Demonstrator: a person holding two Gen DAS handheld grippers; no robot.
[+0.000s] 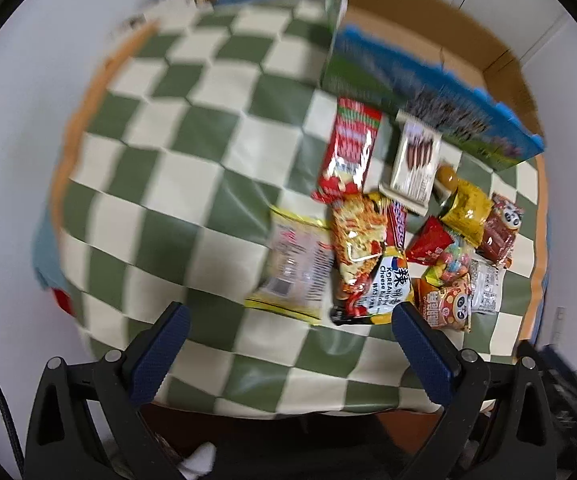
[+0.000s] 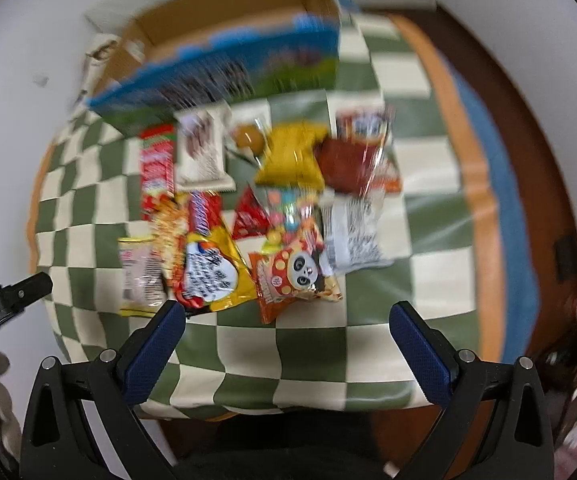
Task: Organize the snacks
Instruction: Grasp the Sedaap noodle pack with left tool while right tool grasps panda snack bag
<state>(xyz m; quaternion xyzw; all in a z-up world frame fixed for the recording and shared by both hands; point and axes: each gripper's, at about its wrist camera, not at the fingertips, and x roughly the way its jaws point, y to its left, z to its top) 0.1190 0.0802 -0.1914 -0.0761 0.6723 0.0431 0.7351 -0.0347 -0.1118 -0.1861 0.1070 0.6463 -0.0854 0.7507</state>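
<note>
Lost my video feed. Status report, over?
Left gripper and right gripper both open, empty, above the table. Snack pile loose on the checkered cloth; cardboard box open behind it. Nothing in the way.

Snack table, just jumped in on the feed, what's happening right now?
Nothing is being handled yet. A pile of snack packets lies on the checkered tablecloth, in front of an open cardboard box that looks empty as far as its inside shows. The left tongs and right tongs both hover open above the near edge of the pile, holding nothing. Both views are motion-blurred.
</note>
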